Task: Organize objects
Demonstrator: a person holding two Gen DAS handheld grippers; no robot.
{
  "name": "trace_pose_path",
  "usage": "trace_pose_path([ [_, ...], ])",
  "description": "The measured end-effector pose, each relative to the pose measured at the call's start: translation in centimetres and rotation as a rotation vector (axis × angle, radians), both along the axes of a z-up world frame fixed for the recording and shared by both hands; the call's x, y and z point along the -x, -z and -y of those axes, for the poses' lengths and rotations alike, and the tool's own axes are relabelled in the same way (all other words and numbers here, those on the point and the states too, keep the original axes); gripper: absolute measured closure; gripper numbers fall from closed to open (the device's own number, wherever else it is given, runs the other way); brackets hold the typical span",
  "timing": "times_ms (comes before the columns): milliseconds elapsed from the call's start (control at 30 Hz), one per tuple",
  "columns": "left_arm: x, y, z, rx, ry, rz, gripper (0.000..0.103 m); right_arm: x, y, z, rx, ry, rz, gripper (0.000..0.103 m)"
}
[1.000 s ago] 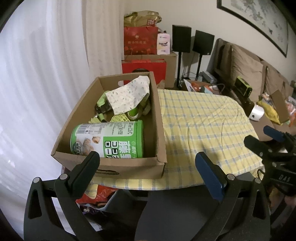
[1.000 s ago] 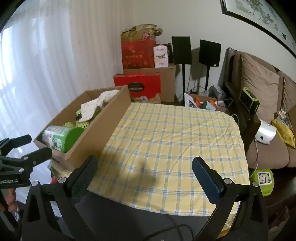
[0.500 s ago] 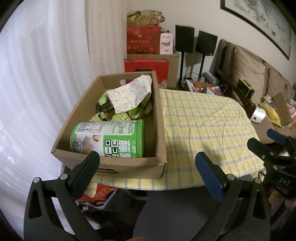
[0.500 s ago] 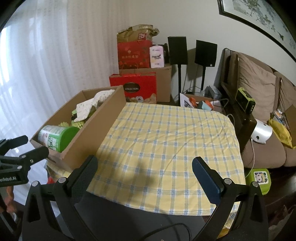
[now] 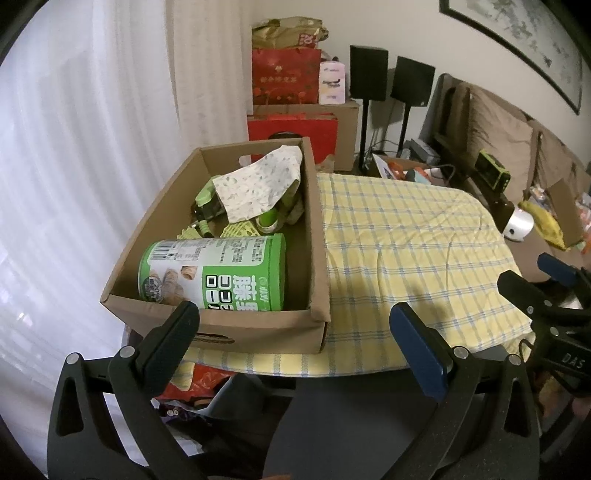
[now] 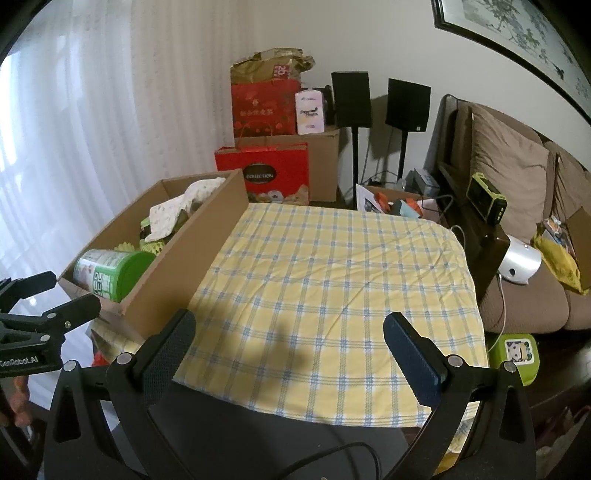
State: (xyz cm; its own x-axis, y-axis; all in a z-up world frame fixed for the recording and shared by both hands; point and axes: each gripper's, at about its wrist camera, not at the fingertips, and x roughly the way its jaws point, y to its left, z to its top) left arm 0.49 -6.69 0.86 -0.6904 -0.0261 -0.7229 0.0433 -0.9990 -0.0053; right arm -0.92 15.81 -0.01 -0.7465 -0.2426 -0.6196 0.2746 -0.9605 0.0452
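Left wrist view has crept closer to the box (image 5: 229, 236); can (image 5: 218, 273) and cloth (image 5: 258, 184) lie inside, unchanged; left gripper (image 5: 295, 332) and right gripper (image 6: 288, 343) gape empty; sorting looks done or pending

White sheer curtain (image 6: 74, 129) fills left of frame, daylight behind. Off-white wall (image 6: 388, 40) at top; framed picture (image 6: 517, 33) upper right. Two black speakers on stands (image 6: 380, 99) top centre. Brown sofa (image 6: 517, 221) at right edge. Table under yellow checked cloth (image 6: 332, 295) at centre.
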Motion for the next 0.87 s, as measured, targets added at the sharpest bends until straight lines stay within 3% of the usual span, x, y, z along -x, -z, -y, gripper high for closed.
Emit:
trace_pose_path([
  [867, -0.08, -0.20, 0.47, -0.005, -0.019, 0.001, 0.000, -0.08, 0.07, -0.01, -0.002, -0.002, 0.003, 0.001],
])
